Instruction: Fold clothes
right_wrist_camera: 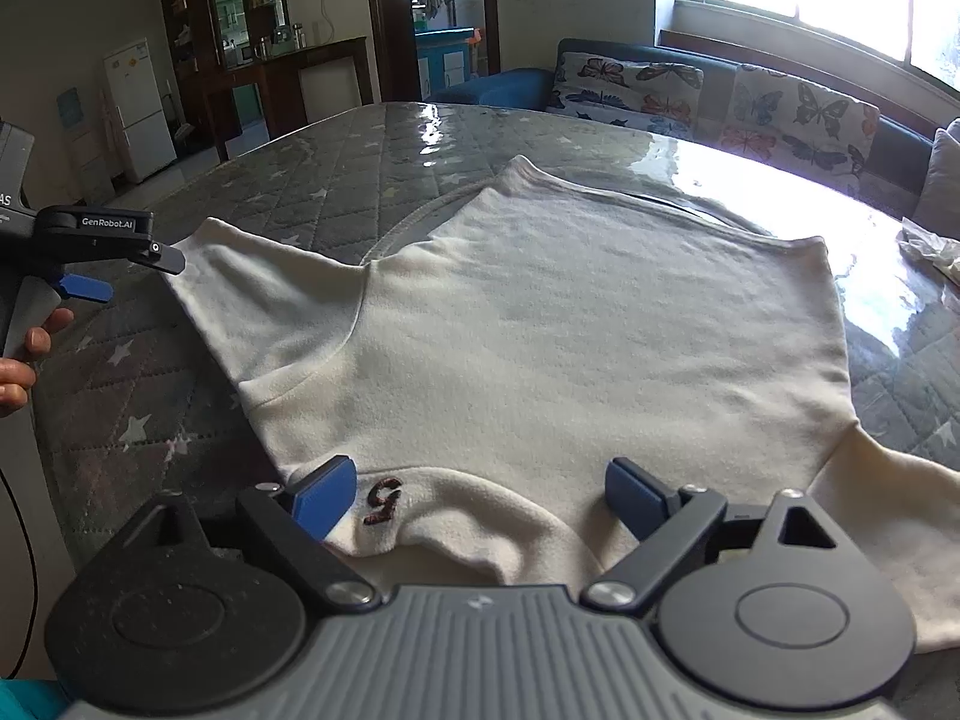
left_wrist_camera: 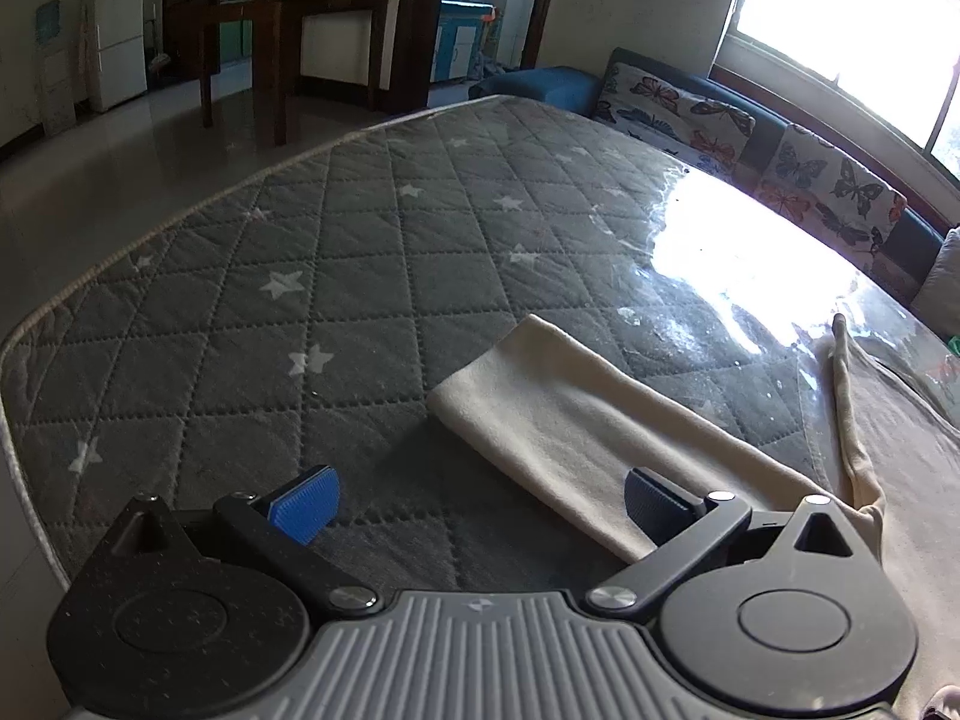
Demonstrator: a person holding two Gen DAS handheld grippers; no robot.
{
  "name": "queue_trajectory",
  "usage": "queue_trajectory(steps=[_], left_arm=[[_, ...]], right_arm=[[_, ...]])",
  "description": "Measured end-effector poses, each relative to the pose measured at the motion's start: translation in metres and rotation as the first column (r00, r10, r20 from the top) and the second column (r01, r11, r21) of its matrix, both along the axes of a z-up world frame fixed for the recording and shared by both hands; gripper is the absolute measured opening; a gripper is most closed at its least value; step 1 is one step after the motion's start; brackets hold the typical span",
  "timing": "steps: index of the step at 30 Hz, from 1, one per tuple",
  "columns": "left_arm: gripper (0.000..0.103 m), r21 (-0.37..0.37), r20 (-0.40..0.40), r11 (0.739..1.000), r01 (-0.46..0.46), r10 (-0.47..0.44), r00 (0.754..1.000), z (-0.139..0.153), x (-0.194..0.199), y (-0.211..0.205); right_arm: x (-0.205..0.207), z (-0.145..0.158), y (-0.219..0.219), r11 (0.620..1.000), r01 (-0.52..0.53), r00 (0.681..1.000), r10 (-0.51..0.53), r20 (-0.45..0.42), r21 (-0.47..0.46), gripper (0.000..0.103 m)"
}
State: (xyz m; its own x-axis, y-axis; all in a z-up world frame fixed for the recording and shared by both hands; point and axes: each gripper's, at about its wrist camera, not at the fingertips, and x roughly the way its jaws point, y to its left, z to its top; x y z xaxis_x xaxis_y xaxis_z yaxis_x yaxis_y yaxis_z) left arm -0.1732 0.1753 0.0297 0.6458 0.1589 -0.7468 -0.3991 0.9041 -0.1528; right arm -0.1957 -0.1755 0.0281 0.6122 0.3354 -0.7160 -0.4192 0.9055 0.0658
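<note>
A cream sweater (right_wrist_camera: 570, 324) lies flat on the grey quilted mattress (right_wrist_camera: 150, 396), hem far, collar near. A small dark red embroidered mark (right_wrist_camera: 384, 501) sits on the collar. My right gripper (right_wrist_camera: 480, 495) hangs open just over the collar, and the fabric lies between its blue pads (right_wrist_camera: 321, 495) without being pinched. The left sleeve (left_wrist_camera: 570, 414) stretches out over the mattress (left_wrist_camera: 270, 300). My left gripper (left_wrist_camera: 480, 501) is open above the sleeve's near part, with one pad (left_wrist_camera: 651, 504) over the cloth. In the right wrist view the left gripper (right_wrist_camera: 120, 270) hovers by the sleeve end (right_wrist_camera: 204, 252), held by a hand (right_wrist_camera: 24, 360).
The mattress edge (left_wrist_camera: 36, 324) curves along the left with tiled floor beyond. A sofa with butterfly cushions (right_wrist_camera: 750, 108) runs under the bright window. A crumpled white item (right_wrist_camera: 930, 246) lies at the far right. A dark wooden table (left_wrist_camera: 288, 24) and a white fridge (left_wrist_camera: 120, 30) stand behind.
</note>
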Motion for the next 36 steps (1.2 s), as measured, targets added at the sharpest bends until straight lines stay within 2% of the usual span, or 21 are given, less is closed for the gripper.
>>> queue_trajectory(steps=[11, 18, 25, 36], left_arm=[[0.103, 0.044, -0.005, 0.999, -0.015, 0.015, 1.000, -0.001, 0.002, -0.007], [0.103, 0.121, 0.010, 0.993, -0.013, 0.012, 1.000, 0.006, -0.001, -0.018], [0.103, 0.138, 0.043, 0.988, 0.066, -0.072, 0.996, 0.016, 0.004, -0.043], [0.103, 0.127, 0.038, 0.974, 0.190, -0.196, 0.980, 0.016, 0.011, -0.082]], right_arm=[[-0.003, 0.008, -0.003, 1.000, -0.001, 1.000, 0.000, 0.026, 0.006, 0.091], [0.000, 0.005, -0.006, 1.000, 0.017, 1.000, -0.017, 0.022, 0.001, 0.091], [-0.002, 0.003, -0.009, 1.000, 0.028, 0.999, -0.027, 0.030, -0.012, 0.091], [-0.002, 0.004, -0.013, 0.999, 0.039, 0.999, -0.039, 0.037, -0.011, 0.091]])
